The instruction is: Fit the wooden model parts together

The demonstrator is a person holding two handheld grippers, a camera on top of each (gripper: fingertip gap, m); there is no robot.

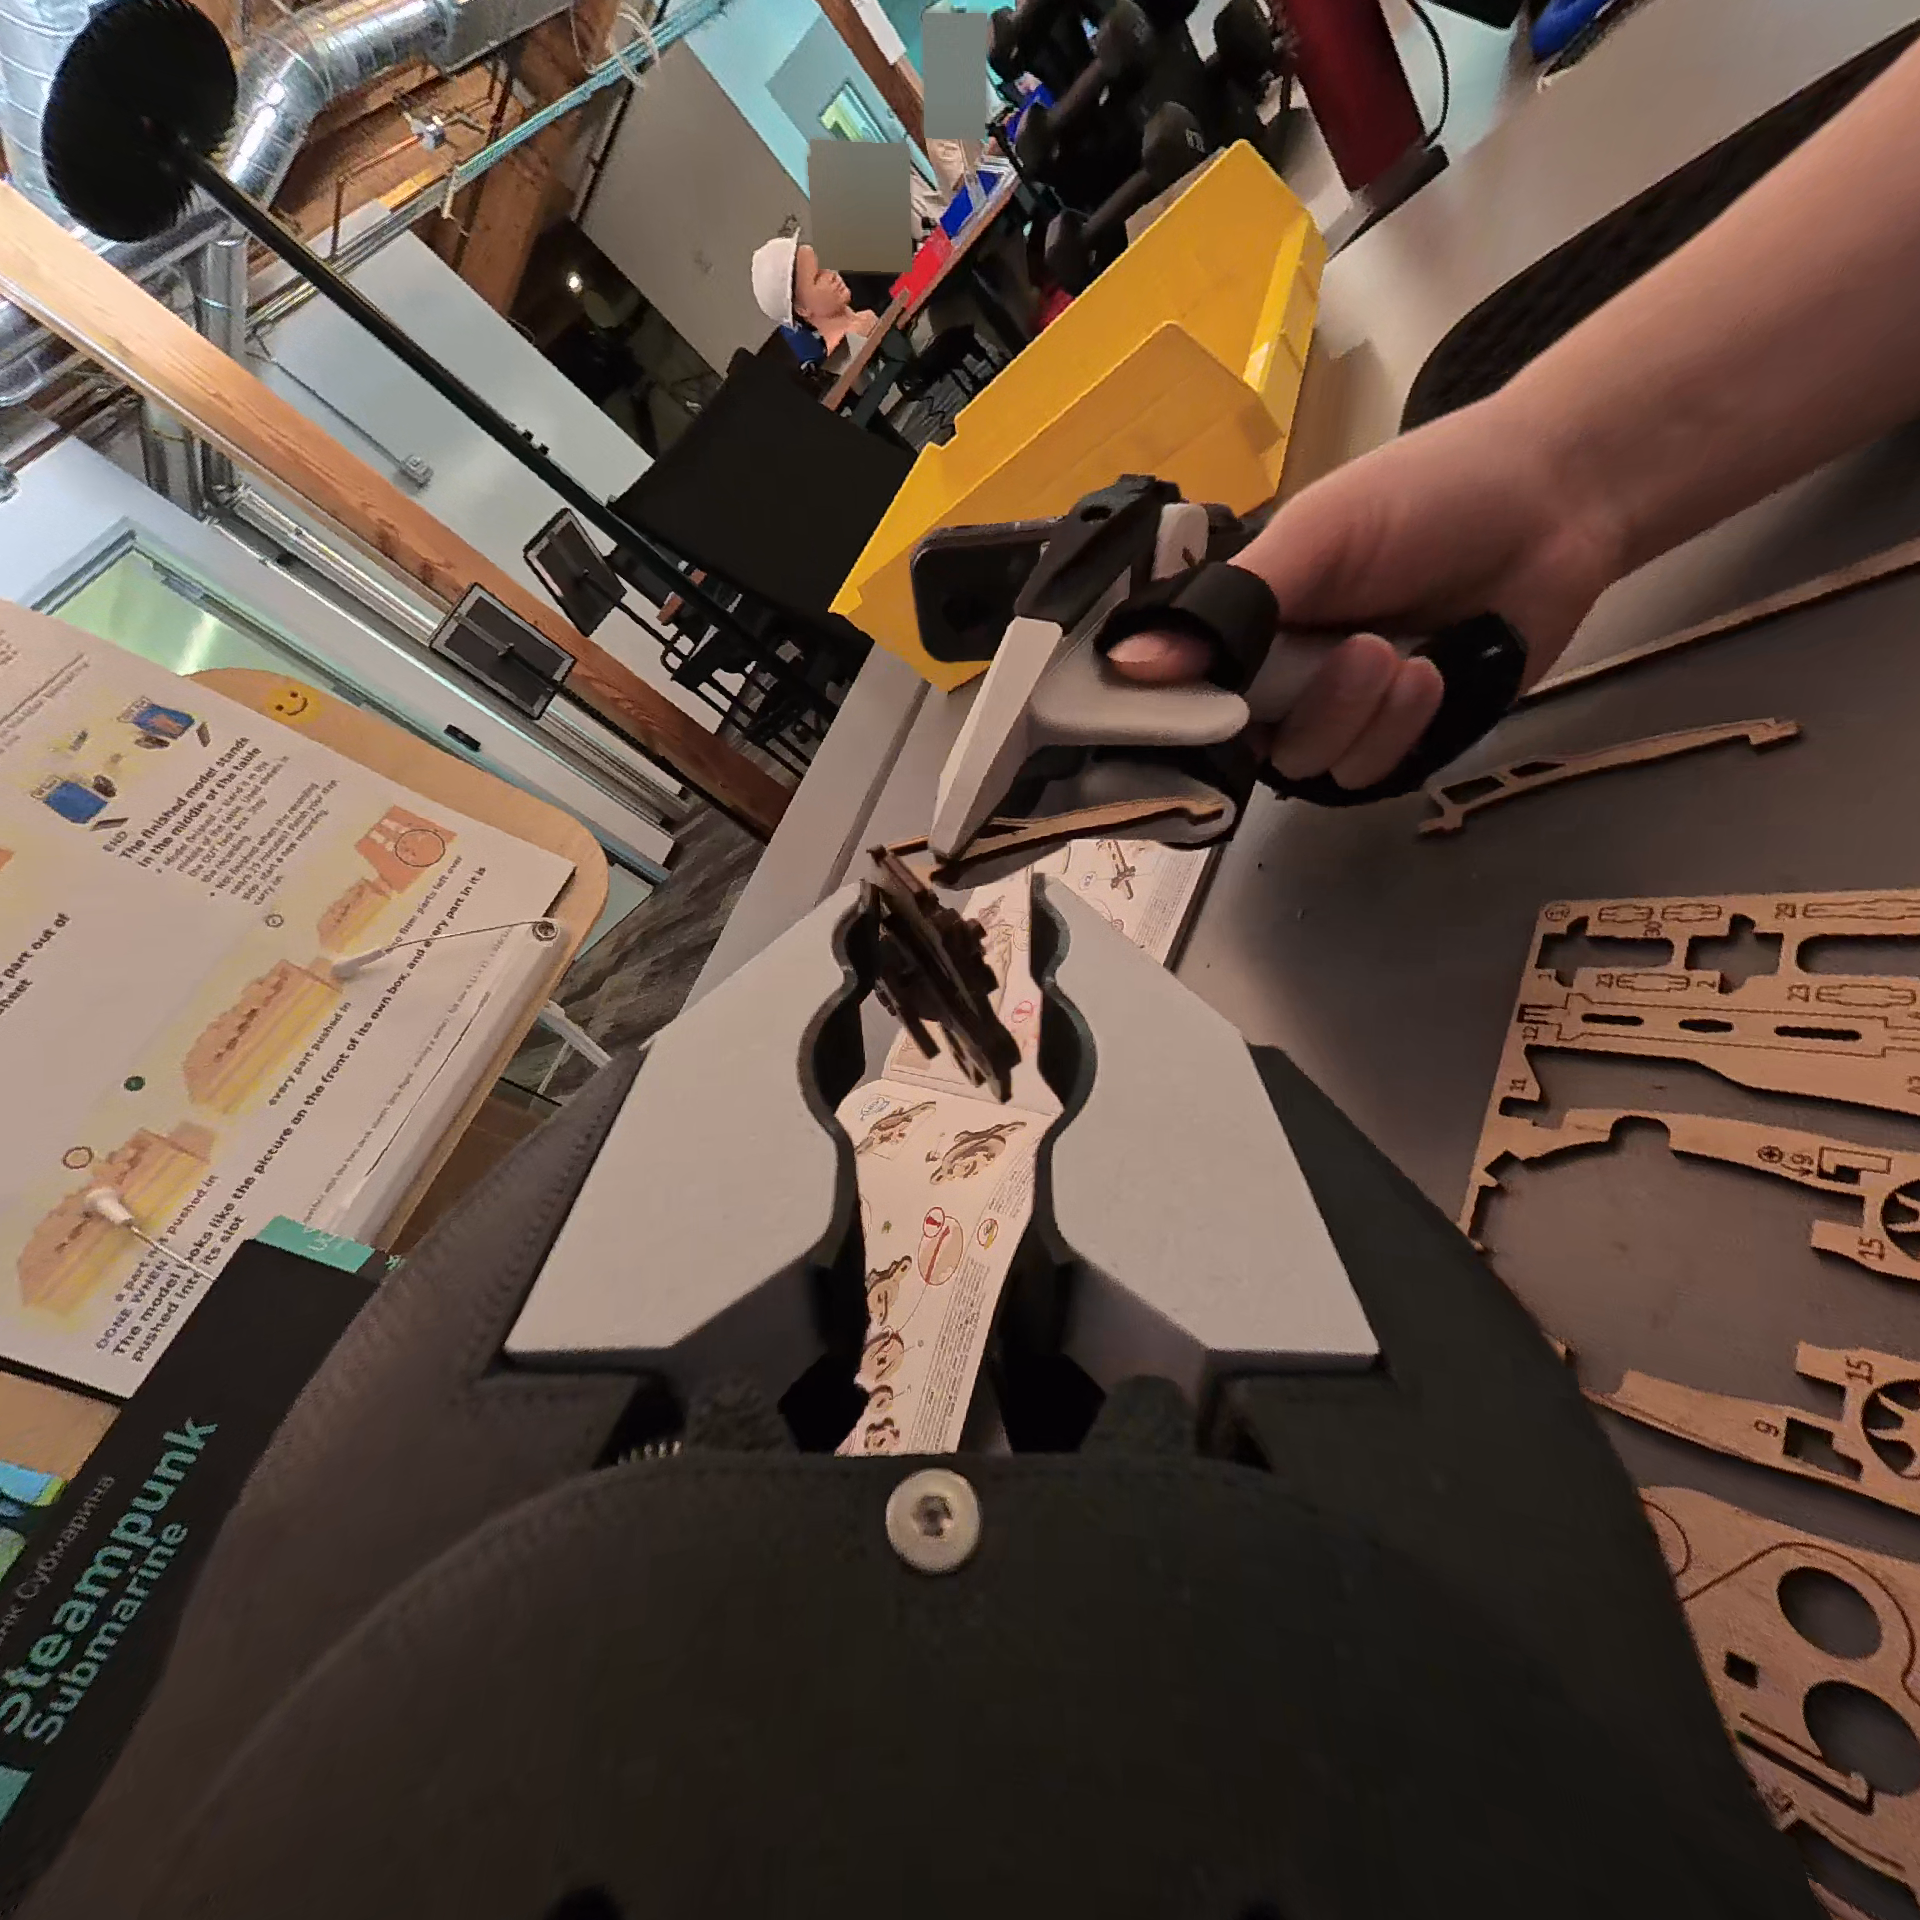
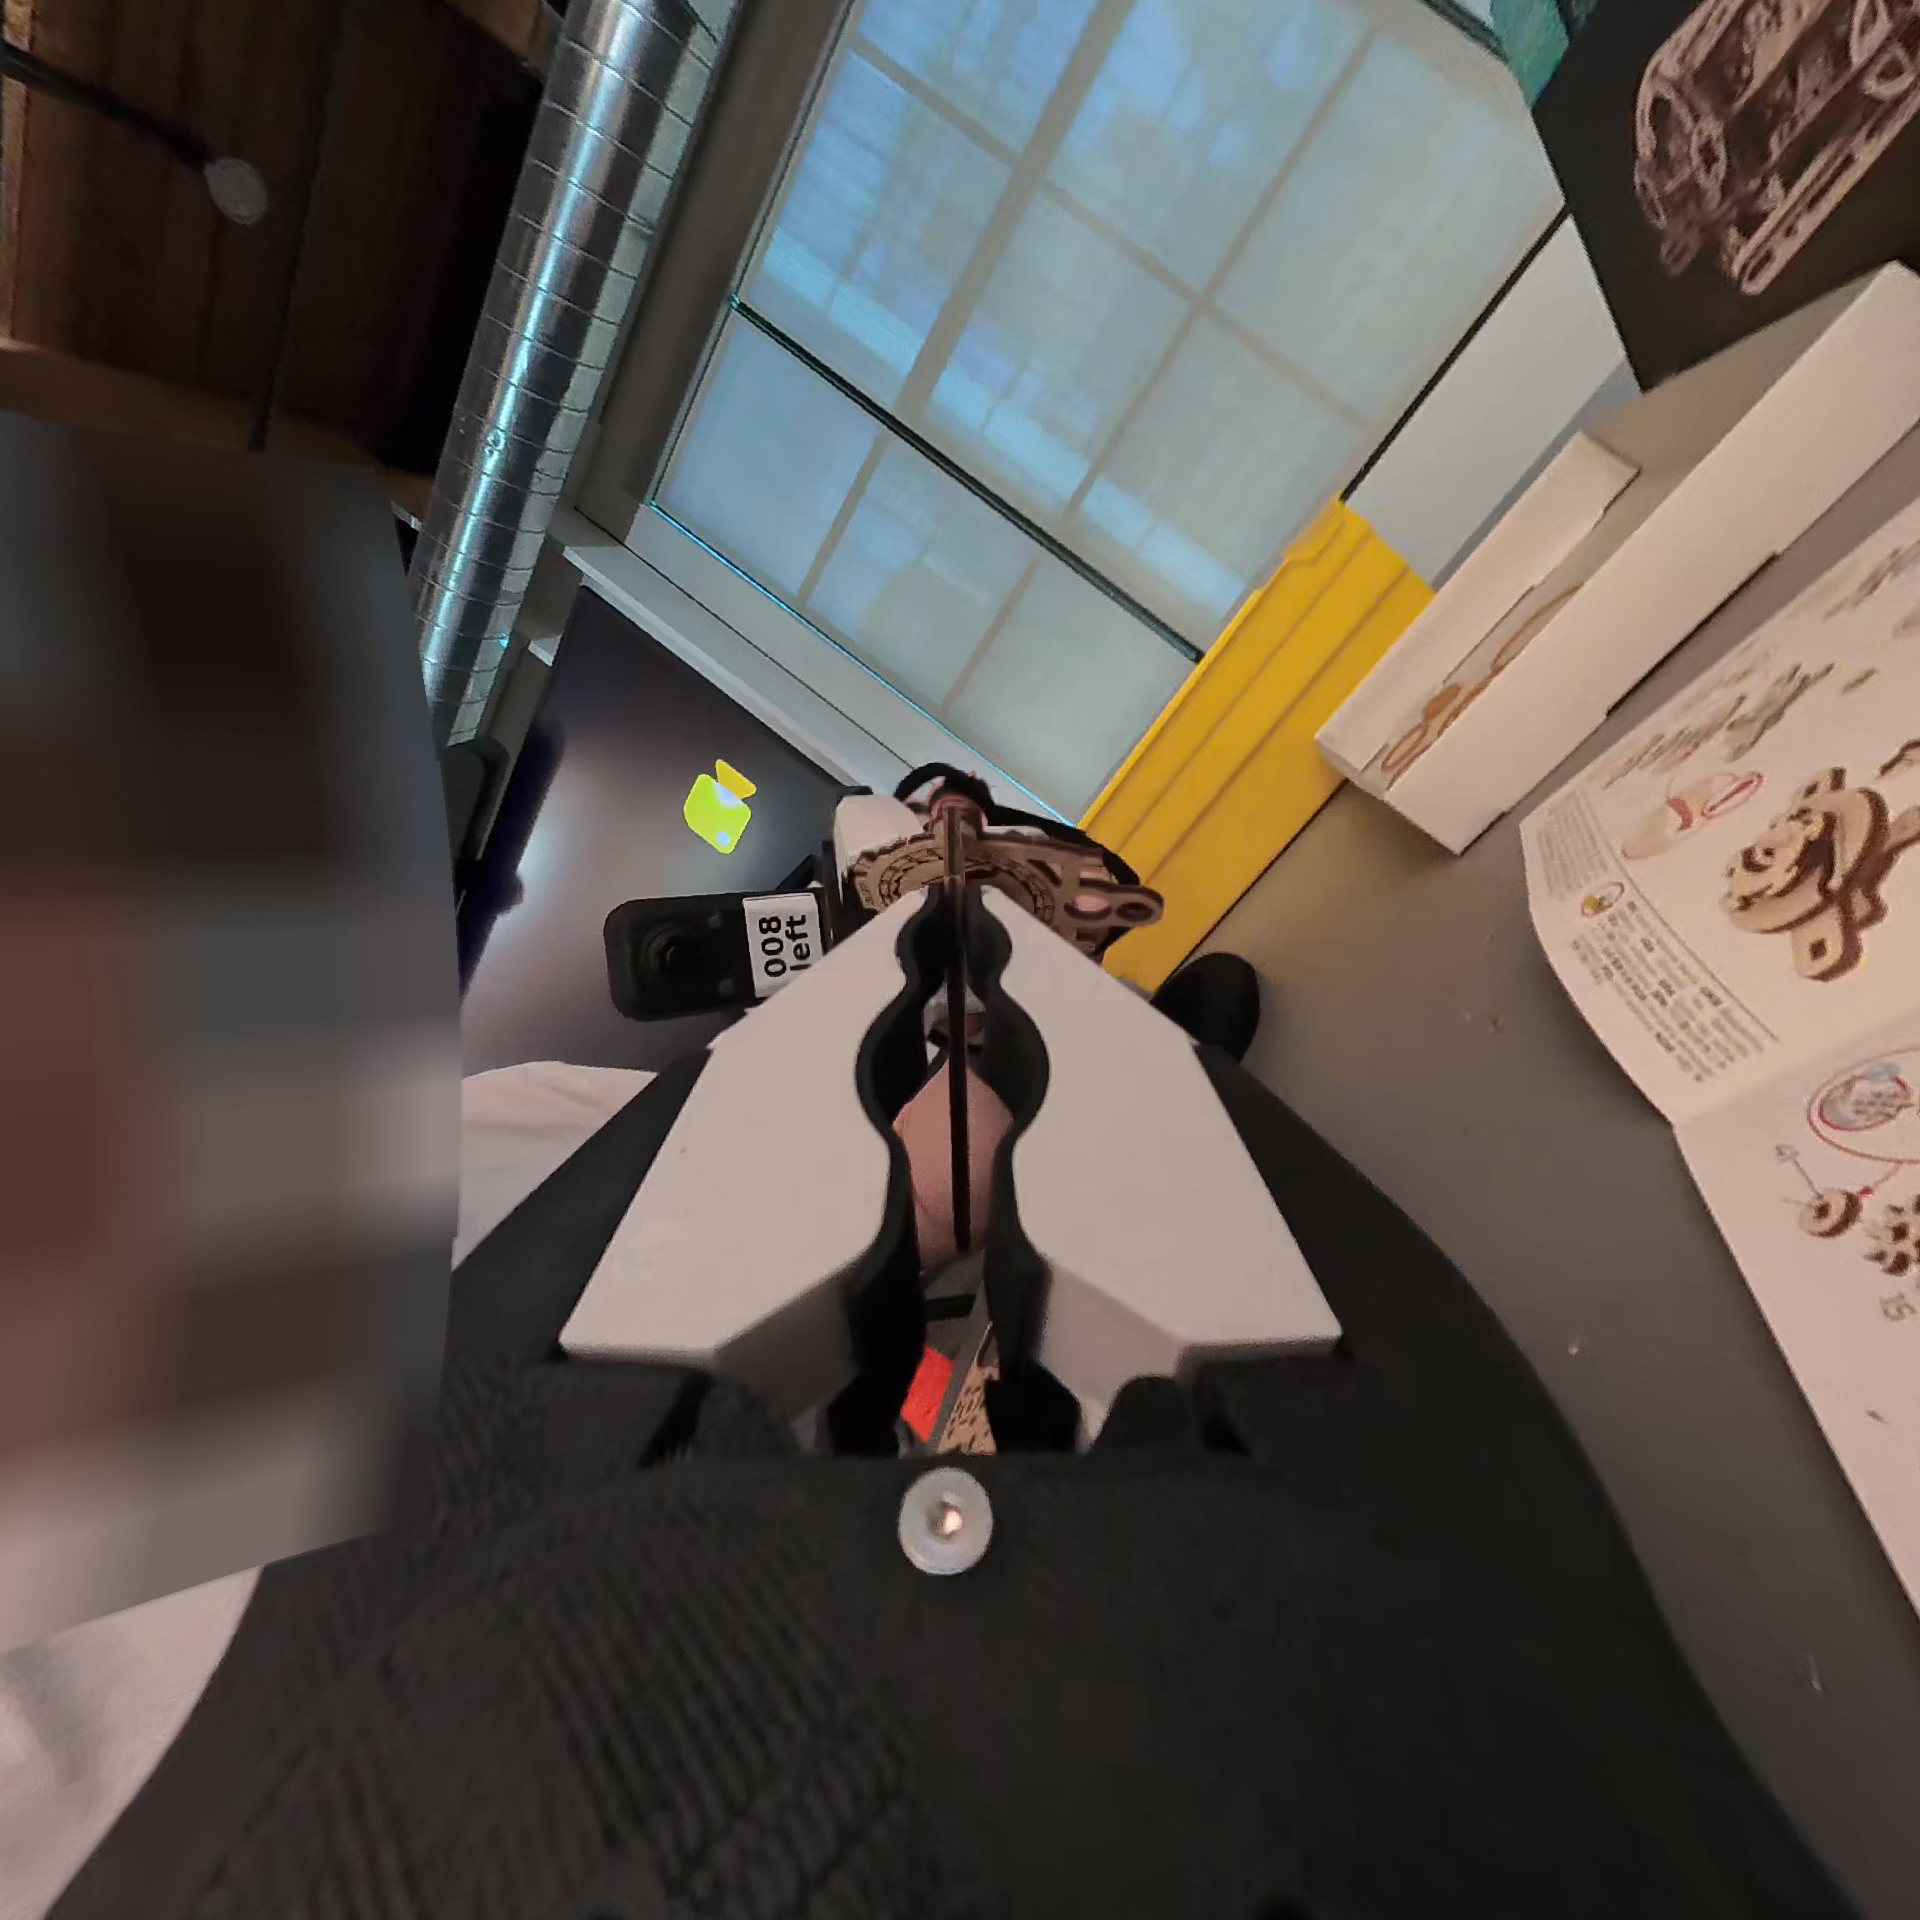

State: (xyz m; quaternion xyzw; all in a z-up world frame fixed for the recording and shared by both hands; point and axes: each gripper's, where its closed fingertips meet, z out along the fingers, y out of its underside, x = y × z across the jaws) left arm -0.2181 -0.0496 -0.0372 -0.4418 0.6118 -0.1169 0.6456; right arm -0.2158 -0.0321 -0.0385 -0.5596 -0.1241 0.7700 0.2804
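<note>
You work above the grey desk [image 1: 1351, 987], not on it, so the largest risk is a drop: if one grip slips, the part falls among the cut wooden sheets [image 1: 1704, 1039] or on the instruction leaflet [image 2: 1714, 935], and you must search for it. The left gripper [image 1: 951, 935] is narrow and holds a small dark wooden assembly [image 1: 935, 987] only near its tips, with the piece tilted; a sideways push from the other part can turn it in the jaws. The right gripper [image 2: 951, 914] is closed on a long flat wooden strip [image 2: 958, 1091], which the right wrist view shows edge-on; its front end meets the assembly just at the tips. Such thin laser-cut wood probably bends or cracks if you press when tab and slot are not in line. The joint itself is partly hidden by the fingers, so I cannot tell whether the tab already sits in the slot. Push slowly and straight along the strip, and do not loosen either grip until the parts hold together.
</note>
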